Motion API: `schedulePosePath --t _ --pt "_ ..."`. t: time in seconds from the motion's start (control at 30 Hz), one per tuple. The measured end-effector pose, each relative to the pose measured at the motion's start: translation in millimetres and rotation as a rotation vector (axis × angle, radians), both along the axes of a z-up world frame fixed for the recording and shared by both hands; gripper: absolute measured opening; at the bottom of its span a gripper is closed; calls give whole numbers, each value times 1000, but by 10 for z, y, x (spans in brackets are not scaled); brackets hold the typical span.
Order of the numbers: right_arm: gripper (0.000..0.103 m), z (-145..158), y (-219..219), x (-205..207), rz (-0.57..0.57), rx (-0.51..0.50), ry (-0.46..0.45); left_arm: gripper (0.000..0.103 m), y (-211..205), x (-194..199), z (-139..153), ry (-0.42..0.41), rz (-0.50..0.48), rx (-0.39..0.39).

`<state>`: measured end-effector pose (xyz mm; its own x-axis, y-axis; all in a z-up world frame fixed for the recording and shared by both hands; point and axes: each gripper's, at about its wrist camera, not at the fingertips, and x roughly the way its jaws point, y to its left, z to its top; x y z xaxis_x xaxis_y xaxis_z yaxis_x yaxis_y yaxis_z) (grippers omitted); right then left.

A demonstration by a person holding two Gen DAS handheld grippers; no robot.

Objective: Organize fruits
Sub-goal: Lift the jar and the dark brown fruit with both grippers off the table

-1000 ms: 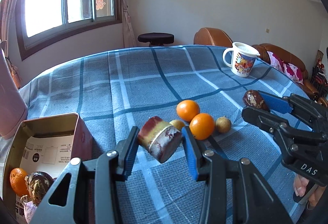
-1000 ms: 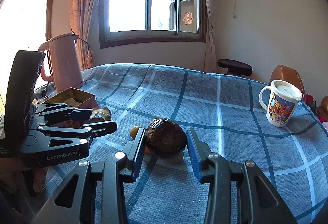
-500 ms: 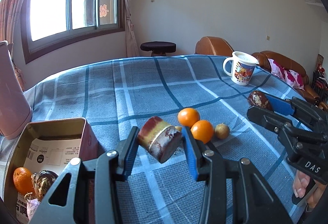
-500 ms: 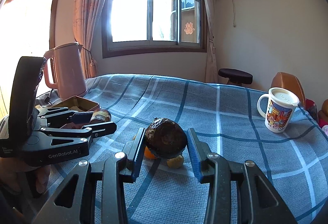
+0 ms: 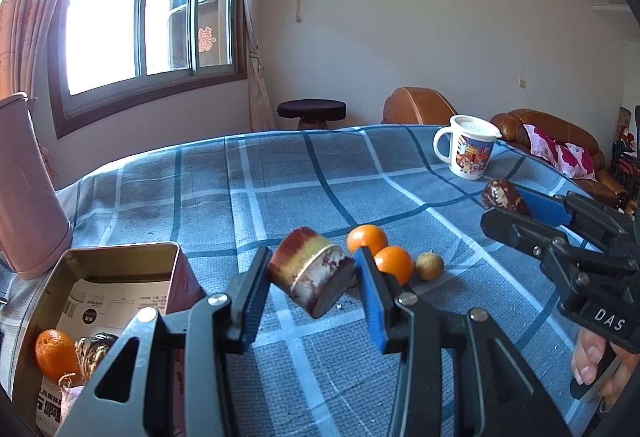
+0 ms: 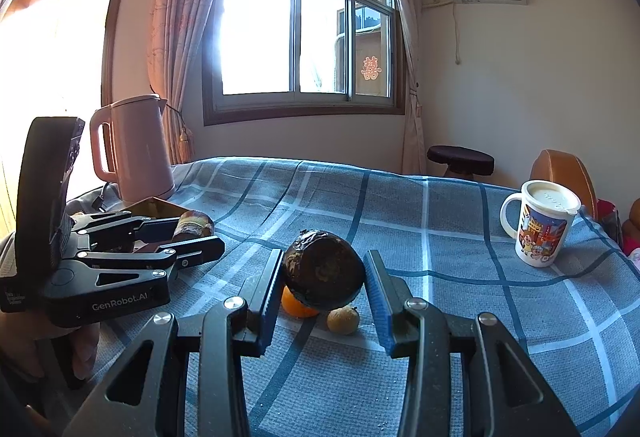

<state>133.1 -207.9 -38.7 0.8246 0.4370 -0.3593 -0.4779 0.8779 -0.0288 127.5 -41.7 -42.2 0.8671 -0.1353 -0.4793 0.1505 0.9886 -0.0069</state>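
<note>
**Both grippers loaded above the checked surface; fruit divided between tin and cloth**

The left gripper is being held narrowly closed on a cut fruit chunk, red and yellow on its rind with a pale, dark-edged cut face turned toward the camera. The chunk is being carried tilted, clear of the cloth, with both blue pads pressed against its sides.

The right gripper is likewise being held narrowly closed on a dark round fruit, wrinkled and nearly black, gripped at its sides and raised off the surface.

An open metal tin is being observed at the left edge of the surface, near its front corner. Inside it, an orange and a dark brown fruit are lying side by side on printed paper.

Near the middle of the surface, two oranges are resting touching each other, with a small yellow-brown fruit just beside them on the right-edge side. In the right wrist view only one of these oranges is partly showing behind the held fruit.

A lidded cartoon mug is standing upright toward the far right edge. A pink kettle is standing at the far left corner, behind the tin.
</note>
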Motion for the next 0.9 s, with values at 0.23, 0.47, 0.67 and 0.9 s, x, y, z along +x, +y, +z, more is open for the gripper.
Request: schedulePosePath --t 0.23,0.47,0.67,0.9 --pt "42 0 -6 -23 3 6 -11 44 -5 -41 23 -25 3 3" --pt "42 16 -25 -58 8 17 -31 44 13 -106 41 -46 6 -5" --pt "42 29 -44 -78 7 24 -44 44 18 -140 59 -68 7 -7" --pt "42 41 -61 -112 11 36 -63 44 18 -213 79 -104 17 0"
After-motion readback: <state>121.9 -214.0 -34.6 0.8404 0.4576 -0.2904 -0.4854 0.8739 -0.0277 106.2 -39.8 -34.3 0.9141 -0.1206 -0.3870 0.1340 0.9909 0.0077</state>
